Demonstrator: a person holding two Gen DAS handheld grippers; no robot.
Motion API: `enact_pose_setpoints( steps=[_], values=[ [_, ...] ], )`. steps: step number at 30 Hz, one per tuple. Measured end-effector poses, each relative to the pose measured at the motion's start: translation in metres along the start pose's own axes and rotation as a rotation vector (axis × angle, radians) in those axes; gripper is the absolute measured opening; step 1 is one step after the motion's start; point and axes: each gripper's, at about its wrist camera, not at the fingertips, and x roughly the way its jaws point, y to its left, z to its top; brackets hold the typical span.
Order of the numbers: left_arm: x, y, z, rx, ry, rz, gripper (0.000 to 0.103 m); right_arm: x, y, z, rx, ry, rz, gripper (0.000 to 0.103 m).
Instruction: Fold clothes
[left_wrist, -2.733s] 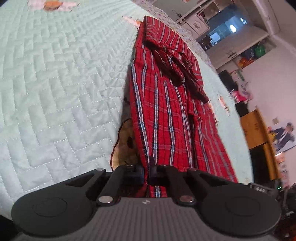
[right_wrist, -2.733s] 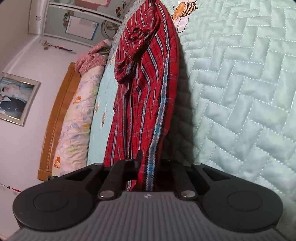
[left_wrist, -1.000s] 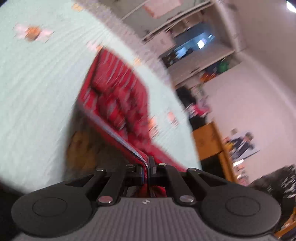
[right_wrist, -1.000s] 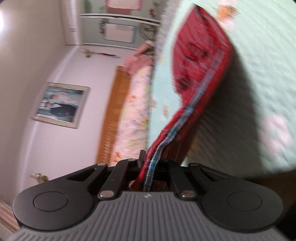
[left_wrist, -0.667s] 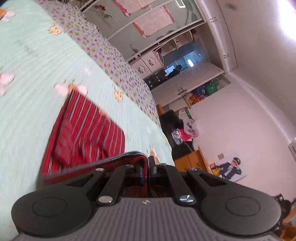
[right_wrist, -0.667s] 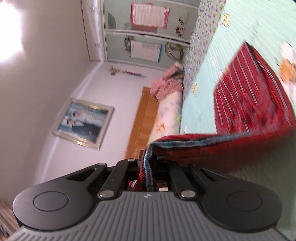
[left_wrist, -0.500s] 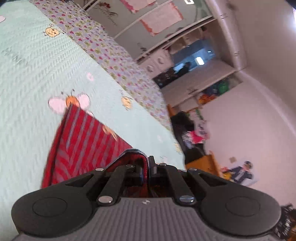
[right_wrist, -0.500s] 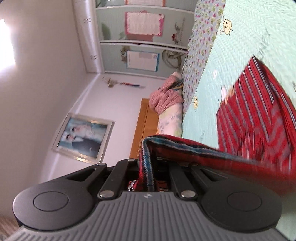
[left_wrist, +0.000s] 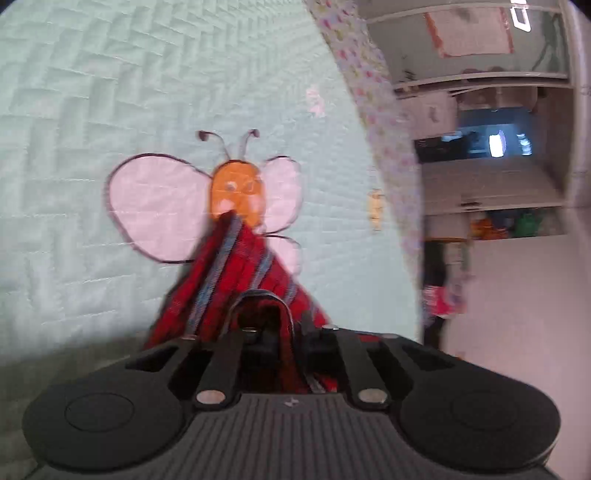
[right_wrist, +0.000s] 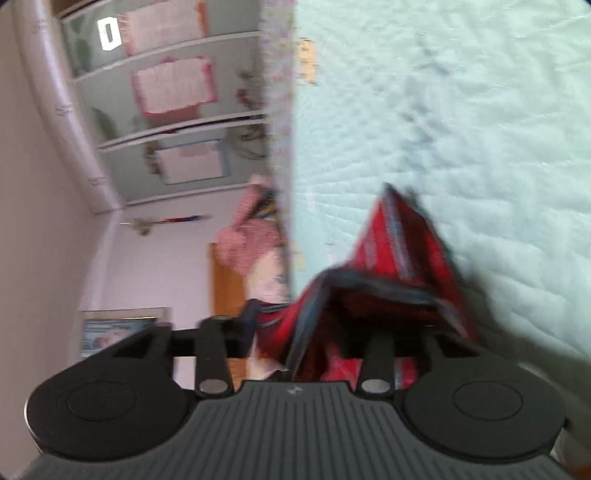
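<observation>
The red plaid garment lies on the pale green quilted bedspread, its far corner over an orange bee print. Its hem loops up between the fingers of my left gripper, whose jaws are opening; the cloth hangs loose between them. In the right wrist view, blurred by motion, the garment rises in a peak from the bedspread. My right gripper has jaws opening wide, with a fold of the cloth slack between them.
A flowered border marks the bed's far edge, with cupboards and a doorway beyond. In the right wrist view stand a wardrobe, a wooden headboard, a pink bundle and a framed picture.
Both grippers carried the garment's near edge over to its far end and came down low over the bed. Both jaws, shut on the cloth before, have parted.
</observation>
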Motion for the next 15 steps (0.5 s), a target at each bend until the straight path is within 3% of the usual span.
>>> enact_pose_setpoints(
  steps=[1, 2, 5, 10, 13, 15],
  values=[
    [-0.003, -0.006, 0.001, 0.035, 0.004, -0.035, 0.052, 0.002, 0.004, 0.000, -0.017, 0.001, 0.029, 0.072],
    [-0.005, -0.012, 0.003, 0.067, 0.009, -0.057, 0.066, 0.005, 0.011, 0.001, -0.047, 0.007, 0.047, 0.074],
    [-0.004, -0.034, 0.006, 0.131, 0.032, -0.026, 0.067, 0.021, 0.028, 0.008, -0.128, 0.035, -0.023, 0.075],
    [-0.006, -0.063, 0.012, 0.167, -0.030, -0.029, 0.070, 0.042, 0.043, 0.011, -0.258, 0.094, -0.108, 0.075],
    [-0.012, -0.075, 0.009, 0.201, -0.093, -0.044, 0.070, 0.030, 0.049, 0.003, -0.310, 0.032, -0.078, 0.075],
    [-0.010, -0.085, -0.004, 0.271, -0.065, -0.042, 0.072, 0.019, 0.056, -0.004, -0.343, -0.007, -0.034, 0.075]
  ],
)
